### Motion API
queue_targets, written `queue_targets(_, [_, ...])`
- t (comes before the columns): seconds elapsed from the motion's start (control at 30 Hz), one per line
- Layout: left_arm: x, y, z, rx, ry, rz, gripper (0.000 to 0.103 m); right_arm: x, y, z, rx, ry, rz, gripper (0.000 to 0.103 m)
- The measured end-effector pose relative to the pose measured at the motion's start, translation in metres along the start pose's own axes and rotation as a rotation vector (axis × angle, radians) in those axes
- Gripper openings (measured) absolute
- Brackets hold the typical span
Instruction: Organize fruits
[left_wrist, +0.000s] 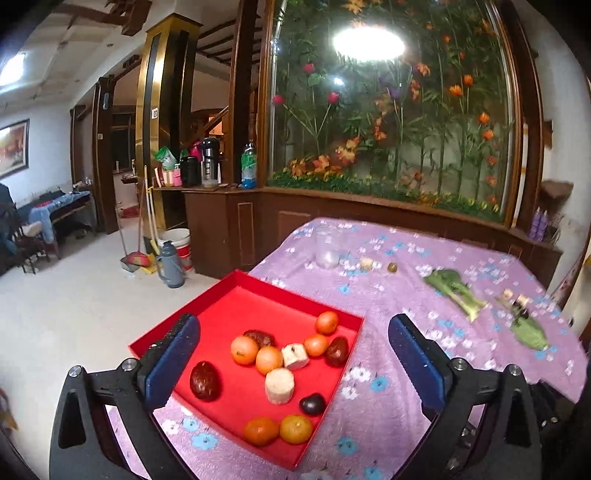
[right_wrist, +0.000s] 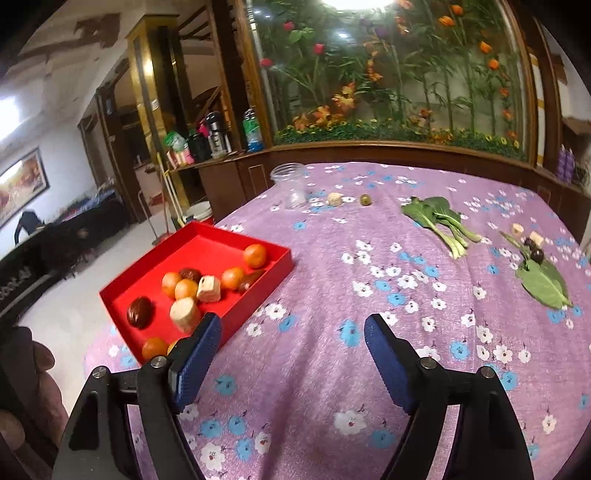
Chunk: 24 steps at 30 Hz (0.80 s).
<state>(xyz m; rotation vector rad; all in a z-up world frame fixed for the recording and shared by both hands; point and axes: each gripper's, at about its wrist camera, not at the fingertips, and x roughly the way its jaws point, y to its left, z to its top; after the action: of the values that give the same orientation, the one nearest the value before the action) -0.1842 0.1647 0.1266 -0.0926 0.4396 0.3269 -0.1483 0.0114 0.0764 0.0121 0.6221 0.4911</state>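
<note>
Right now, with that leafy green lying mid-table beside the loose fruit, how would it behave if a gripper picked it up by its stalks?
The leafy green would probably droop: its broad thin leaves look limp. It lies flat on the tablecloth, so rolling seems unlikely. Its pale stalks look firmer, though a hard squeeze might bruise them.

tablecloth (right_wrist: 314, 369): soft, matt cloth with a faint nap, printed with flowers.
red tray (left_wrist: 236, 284): smooth, matt, stiff walls — card or plastic, cannot tell which.
oranges in the tray (left_wrist: 243, 349): finely pitted peel, slight sheen.
red dates in the tray (left_wrist: 204, 380): dark, glossy skin.
jar beyond the tray (right_wrist: 291, 184): clear, smooth — glass or plastic, cannot tell.
left gripper (left_wrist: 293, 354): blue pads finely ribbed and matt, black frame smooth, silver metal pins.
cabinet beyond the tablecloth (left_wrist: 229, 229): dark brown wood, low sheen.
</note>
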Motion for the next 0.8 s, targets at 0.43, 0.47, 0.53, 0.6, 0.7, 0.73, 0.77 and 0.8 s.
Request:
queue_targets(0.43, [0.023, -0.019, -0.017, 0.065, 0.119, 0.034, 0.102, 0.007, 0.004, -0.01, -0.048, 0.02, -0.035, 0.09])
queue_targets(0.47, [0.024, -0.018, -0.018, 0.065, 0.125, 0.036, 0.102, 0.008, 0.004, -0.011, -0.05, 0.024, -0.036, 0.09])
queue_targets(0.53, [0.025, -0.018, -0.02, 0.063, 0.13, 0.035, 0.102, 0.01, 0.005, -0.012, -0.054, 0.029, -0.04, 0.09])
queue_targets(0.6, [0.026, -0.017, -0.021, 0.06, 0.134, 0.032, 0.102, 0.01, 0.006, -0.012, -0.056, 0.033, -0.042, 0.09])
queue_targets(0.7, [0.027, -0.015, -0.022, 0.057, 0.137, 0.031, 0.102, 0.013, 0.007, -0.013, -0.058, 0.041, -0.045, 0.09])
queue_targets(0.73, [0.027, -0.015, -0.023, 0.054, 0.138, 0.03, 0.102, 0.013, 0.008, -0.013, -0.059, 0.044, -0.046, 0.09])
queue_targets(0.77, [0.027, -0.014, -0.023, 0.051, 0.138, 0.029, 0.102, 0.014, 0.009, -0.014, -0.06, 0.047, -0.046, 0.09])
queue_targets(0.8, [0.028, -0.012, -0.024, 0.047, 0.138, 0.028, 0.102, 0.015, 0.009, -0.014, -0.062, 0.049, -0.047, 0.09])
